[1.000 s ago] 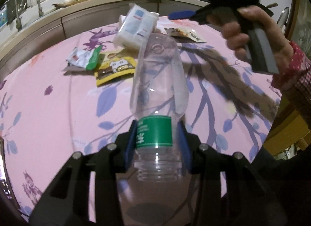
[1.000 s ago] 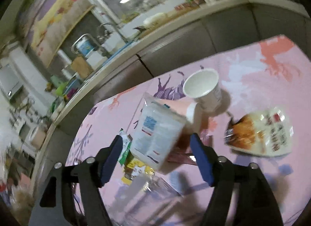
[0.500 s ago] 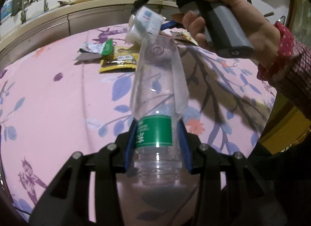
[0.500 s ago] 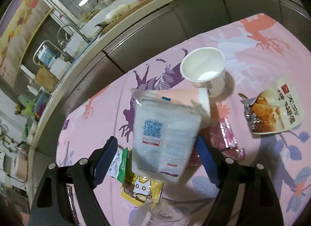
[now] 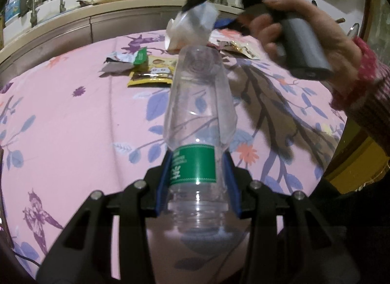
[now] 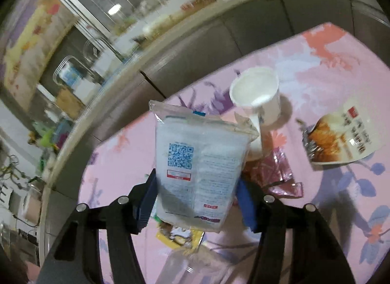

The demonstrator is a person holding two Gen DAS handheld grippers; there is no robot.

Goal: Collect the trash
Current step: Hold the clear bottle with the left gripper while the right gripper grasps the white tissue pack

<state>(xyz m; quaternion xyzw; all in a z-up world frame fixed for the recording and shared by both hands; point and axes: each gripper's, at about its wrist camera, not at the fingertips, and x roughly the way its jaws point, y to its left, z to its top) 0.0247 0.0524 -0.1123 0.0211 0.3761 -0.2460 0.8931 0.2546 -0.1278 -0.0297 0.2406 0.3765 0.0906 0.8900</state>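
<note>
Left tool (image 5: 198, 181) pinching bottle (image 5: 198, 118) at green label, blue pads pressed on both sides, bottle base pointing away over tabletop (image 5: 73, 125). Right tool (image 6: 196, 198) pinching white pouch (image 6: 199, 162) by lower part, pouch upright and lifted off tabletop, seen blurred in left view above bottle base.

Best handled by keeping both grips firm but gentle: thin bottle likely to buckle or slip if squeezed harder, slick pouch likely to slide out if swung fast. Worth carrying both clear of each other, since pouch hangs near bottle base and could knock it. No bin visible, so drop spot cannot be judged.

Left on tabletop beyond right tool: cup (image 6: 256, 93) upright just past pouch, snack bag (image 6: 341, 137) lying flat to right, pink wrapper (image 6: 275, 171) between, touching neither tool. Yellow wrapper (image 5: 153, 74) and green wrapper (image 5: 131, 58) well apart from left tool, beyond bottle
</note>
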